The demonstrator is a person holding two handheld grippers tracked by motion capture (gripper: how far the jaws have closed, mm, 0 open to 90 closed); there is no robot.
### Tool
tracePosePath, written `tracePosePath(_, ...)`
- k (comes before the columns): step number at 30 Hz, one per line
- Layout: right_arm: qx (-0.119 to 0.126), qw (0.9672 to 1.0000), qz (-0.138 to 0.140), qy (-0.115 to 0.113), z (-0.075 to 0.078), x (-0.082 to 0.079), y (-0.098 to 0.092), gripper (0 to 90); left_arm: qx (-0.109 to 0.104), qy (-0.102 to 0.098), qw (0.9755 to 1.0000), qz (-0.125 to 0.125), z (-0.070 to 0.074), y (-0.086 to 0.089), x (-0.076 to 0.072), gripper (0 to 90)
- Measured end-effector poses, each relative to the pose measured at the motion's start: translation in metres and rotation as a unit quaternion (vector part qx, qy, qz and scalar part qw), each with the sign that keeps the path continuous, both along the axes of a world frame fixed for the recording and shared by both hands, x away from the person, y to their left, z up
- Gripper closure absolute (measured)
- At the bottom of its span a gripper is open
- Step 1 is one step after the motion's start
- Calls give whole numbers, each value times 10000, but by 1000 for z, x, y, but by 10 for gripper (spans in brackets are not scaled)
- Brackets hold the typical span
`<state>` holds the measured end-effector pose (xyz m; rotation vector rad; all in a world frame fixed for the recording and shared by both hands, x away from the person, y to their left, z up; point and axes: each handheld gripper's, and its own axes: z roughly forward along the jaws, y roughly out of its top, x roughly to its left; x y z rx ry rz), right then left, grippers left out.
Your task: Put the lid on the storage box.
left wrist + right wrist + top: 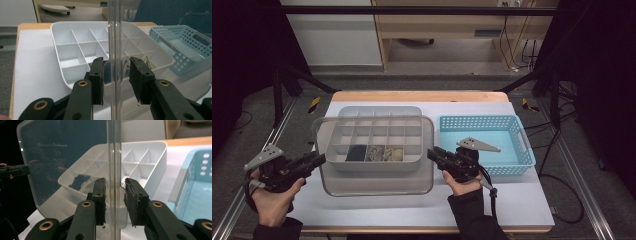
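a: where's the clear lid (377, 180) right now?

b: up off the bench (512, 200), held roughly level between the two grippers, over the grey divided tray (377, 160). in the high view its rim runs around the tray's outline, with the near edge hanging in front of the tray.

a: and the left gripper (314, 161)?

b: it's at the lid's left edge. in the left gripper view the rim runs upright between the jaws (116, 80); there's a gap on either side of the plastic, so i can't tell if the pads are actually pressing on it.

a: the right gripper (434, 154)?

b: at the lid's right edge. in the right gripper view (115, 200) the edge passes between the jaws, close to the left pad, with a sliver of space on the other side. again, i can't say for sure it's clamped.

a: what's in the tray?

b: three of the front compartments hold small items, one dark and two lighter; too small to name. the other compartments look bare.

a: anything else?

b: a blue perforated basket (517, 125) sits just right of the tray, beside the right gripper.
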<state>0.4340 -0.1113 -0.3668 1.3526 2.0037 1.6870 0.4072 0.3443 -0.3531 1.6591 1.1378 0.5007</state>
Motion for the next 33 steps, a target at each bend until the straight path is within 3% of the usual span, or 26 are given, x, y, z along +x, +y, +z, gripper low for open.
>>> tracePosePath(6,-13,10000,-24,-82,11,12,3,704,-16,-1,10000,1,6,3,14,634)
tracePosePath(18,-100,9999,-109,-33,16,47,17,695,1,91,9999,121,11,11,47,624)
tracePosePath(33,-133,9997,-180,-39,29,70,26,689,-88,57,9997,220,22,17,67,620)
